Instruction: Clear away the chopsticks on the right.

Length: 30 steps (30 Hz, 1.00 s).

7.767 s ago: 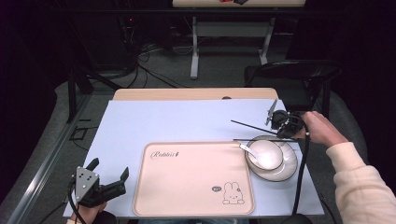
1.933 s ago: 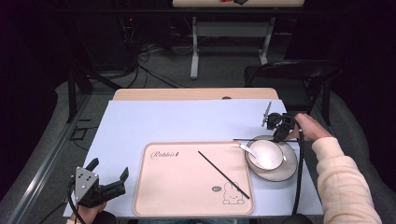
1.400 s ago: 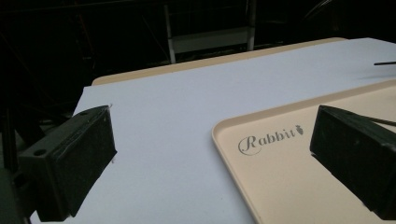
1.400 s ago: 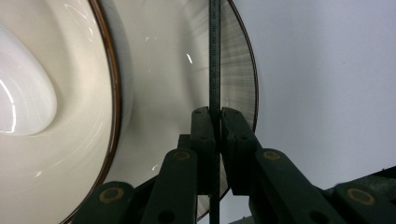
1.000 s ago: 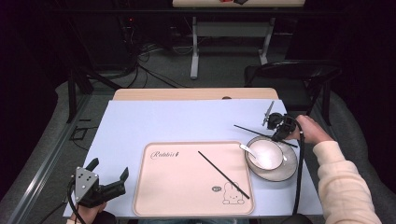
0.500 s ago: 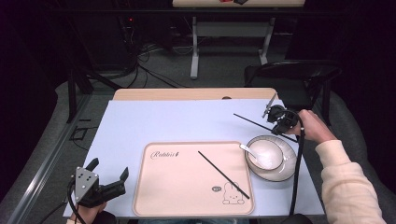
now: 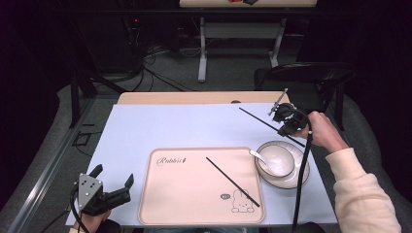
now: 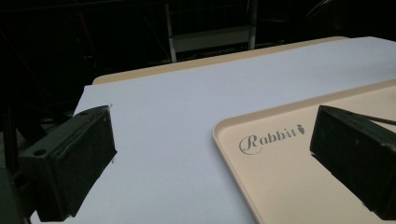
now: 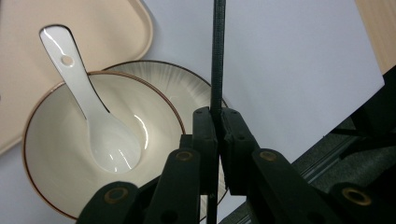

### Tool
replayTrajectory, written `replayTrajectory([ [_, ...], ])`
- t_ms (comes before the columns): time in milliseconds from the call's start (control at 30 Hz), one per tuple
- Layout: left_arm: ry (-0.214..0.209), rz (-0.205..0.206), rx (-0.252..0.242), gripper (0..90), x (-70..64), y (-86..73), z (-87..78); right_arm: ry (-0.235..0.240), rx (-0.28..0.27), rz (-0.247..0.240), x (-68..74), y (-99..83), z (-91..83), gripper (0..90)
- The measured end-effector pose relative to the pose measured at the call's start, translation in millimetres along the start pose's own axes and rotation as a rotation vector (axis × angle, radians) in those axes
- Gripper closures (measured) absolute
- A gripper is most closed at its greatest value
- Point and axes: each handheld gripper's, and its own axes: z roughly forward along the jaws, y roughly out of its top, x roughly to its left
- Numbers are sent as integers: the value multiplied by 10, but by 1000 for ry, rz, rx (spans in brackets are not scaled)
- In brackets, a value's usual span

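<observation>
Right gripper (image 9: 215,122) is pinching a black chopstick (image 9: 217,56) above the bowl (image 9: 56,154). Judgement: keep it level, lowering beside its mate (image 7: 232,181). Left gripper (image 8: 210,154) is idling, spread.

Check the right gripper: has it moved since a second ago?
Yes. The right gripper, shut on a chopstick, has drawn away from the bowl, toward the table's far edge.

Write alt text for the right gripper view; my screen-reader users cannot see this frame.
The right gripper is shut on a thin black chopstick that runs straight up the frame over a pale blue table cover. To its left, a white spoon rests in a cream bowl on a plate, beside the corner of a beige tray.
</observation>
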Motion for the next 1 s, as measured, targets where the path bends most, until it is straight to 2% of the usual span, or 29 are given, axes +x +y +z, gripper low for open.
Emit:
replayTrajectory([
  [33, 1, -3, -2, 0, 2, -1, -2, -14, 3, 13, 23, 15, -23, 854],
  [100, 4, -6, -4, 0, 5, -1, -4, -9, -10, 49, 69, 55, -70, 854],
  [233, 0, -3, -6, 0, -1, -1, -11, -14, -5, 79, 124, 87, -127, 854],
  [367, 1, -1, -3, 0, 0, -1, -9, 5, -30, 131, 222, 117, -246, 854],
  [433, 0, -3, -4, 0, -1, -2, -9, -1, -33, 131, 239, 122, -263, 854],
  [600, 2, -3, -4, 0, 0, -2, -11, 3, -54, 158, 416, 172, -320, 854],
  [800, 2, -3, -4, 0, -2, -2, -11, 10, -67, 151, 519, 230, -296, 854],
  [867, 2, -4, -5, 0, 1, -2, -12, 17, -66, 146, 611, 275, -273, 854],
  [900, 2, -4, -5, 0, 1, -2, -12, 17, -66, 146, 611, 275, -273, 854],
  [1000, 1, -3, -6, 0, 2, -3, -14, 50, -80, 149, 738, 325, -256, 854],
])
